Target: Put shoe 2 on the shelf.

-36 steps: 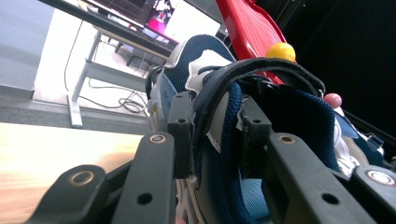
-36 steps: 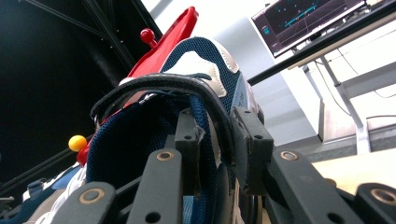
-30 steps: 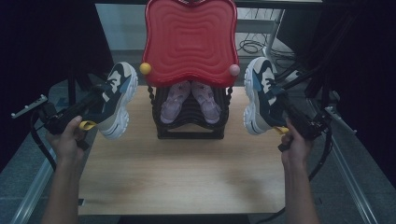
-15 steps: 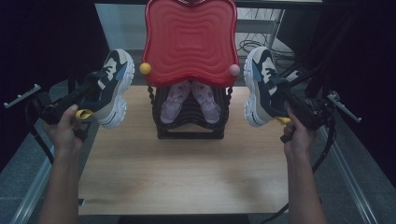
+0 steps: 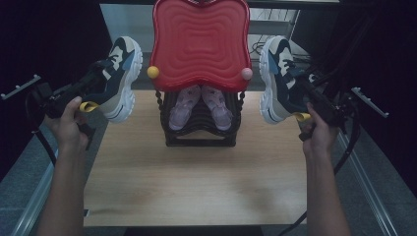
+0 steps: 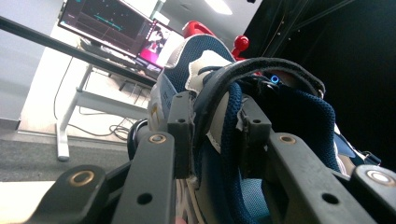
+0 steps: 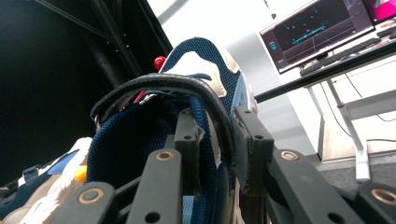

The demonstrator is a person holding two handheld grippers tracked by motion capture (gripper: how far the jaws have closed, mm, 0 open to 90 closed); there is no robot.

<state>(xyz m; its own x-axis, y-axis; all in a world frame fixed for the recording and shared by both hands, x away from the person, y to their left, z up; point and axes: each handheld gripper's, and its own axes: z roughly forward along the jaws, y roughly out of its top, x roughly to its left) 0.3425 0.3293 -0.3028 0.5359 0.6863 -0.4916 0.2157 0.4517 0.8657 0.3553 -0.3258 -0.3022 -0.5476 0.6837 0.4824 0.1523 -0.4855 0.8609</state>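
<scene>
Navy-and-cream left sneaker (image 5: 118, 81) pinched at collar by left claw (image 6: 215, 135), right sneaker (image 5: 280, 81) likewise by right claw (image 7: 218, 147), both clear of counter (image 5: 196, 182), flanking red-topped rack (image 5: 200, 39).

Pale wooden tabletop (image 5: 196, 182), grain running across, seen from above in the high view. Near half bare. At the far middle, standing directly on the wood: black rack (image 5: 200, 129) of ribbed tiers, base touching the board. Resting in the rack: pink shoes (image 5: 200, 104), a pair, side by side, toes toward the near edge. Above the rack, a red wavy tray (image 5: 200, 44), topping it, with a yellow knob (image 5: 153, 72) at one lower corner and a pink knob (image 5: 246, 73) at the other. Grey floor (image 5: 29, 167) along both sides, below the edges.
</scene>
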